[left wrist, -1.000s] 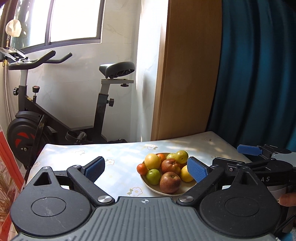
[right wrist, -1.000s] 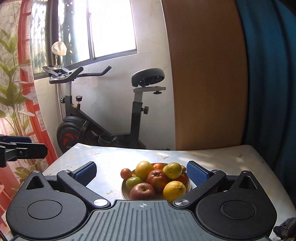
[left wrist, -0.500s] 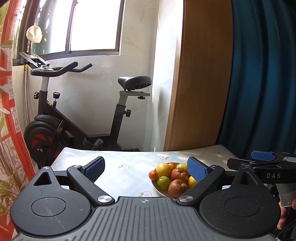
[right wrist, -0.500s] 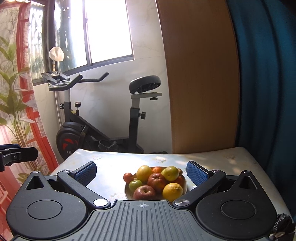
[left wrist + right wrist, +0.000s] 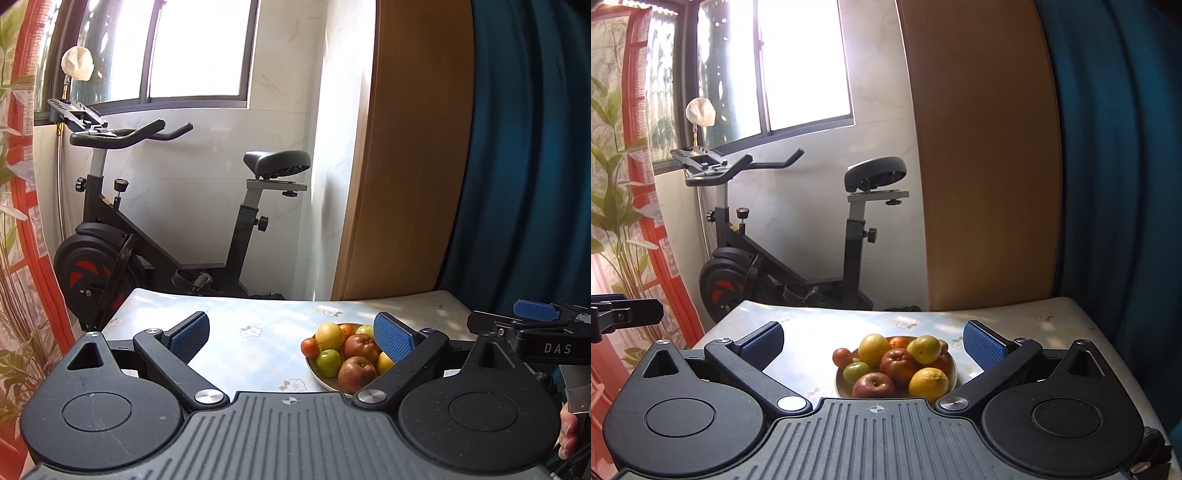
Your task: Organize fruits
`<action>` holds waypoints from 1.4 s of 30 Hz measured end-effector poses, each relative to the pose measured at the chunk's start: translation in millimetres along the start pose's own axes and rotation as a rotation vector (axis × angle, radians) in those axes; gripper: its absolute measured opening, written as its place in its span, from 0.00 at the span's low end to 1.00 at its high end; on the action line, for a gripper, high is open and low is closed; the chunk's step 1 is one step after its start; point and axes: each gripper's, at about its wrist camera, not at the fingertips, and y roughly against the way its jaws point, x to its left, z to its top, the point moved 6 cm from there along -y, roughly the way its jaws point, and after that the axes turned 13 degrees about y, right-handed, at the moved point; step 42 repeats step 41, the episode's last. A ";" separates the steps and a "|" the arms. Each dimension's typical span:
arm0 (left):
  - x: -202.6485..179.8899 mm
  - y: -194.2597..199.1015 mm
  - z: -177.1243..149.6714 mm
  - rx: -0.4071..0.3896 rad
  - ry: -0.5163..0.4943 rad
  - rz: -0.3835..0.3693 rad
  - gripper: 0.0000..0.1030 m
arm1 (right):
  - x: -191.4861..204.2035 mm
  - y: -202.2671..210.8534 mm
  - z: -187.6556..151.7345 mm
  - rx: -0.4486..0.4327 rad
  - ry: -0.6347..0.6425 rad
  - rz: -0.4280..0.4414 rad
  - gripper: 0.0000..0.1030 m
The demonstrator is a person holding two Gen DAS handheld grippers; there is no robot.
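The left gripper [image 5: 291,338] is spread wide and holds nothing; its blue pads [image 5: 190,336] stand far apart above the table [image 5: 236,314]. The right gripper [image 5: 873,345] is also spread wide and empty, and the plate [image 5: 839,384] of fruits shows between its two fingers. The plate sits on the flowered tablecloth, near the front of the table, and carries a pile: a red apple [image 5: 873,384] at the front, a yellow orange [image 5: 929,384] beside it, a green apple [image 5: 856,371] on the left, a small tomato [image 5: 841,357] at the left edge. No gripper touches the fruits. Behind the table stand an exercise bike [image 5: 798,266], a wooden panel [image 5: 982,155] and a blue curtain [image 5: 1119,166].
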 end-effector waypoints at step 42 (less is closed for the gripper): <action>-9.5 6.4 -0.2 -0.035 -0.072 0.061 0.95 | 2.3 -1.5 -2.8 0.009 -0.005 0.005 1.00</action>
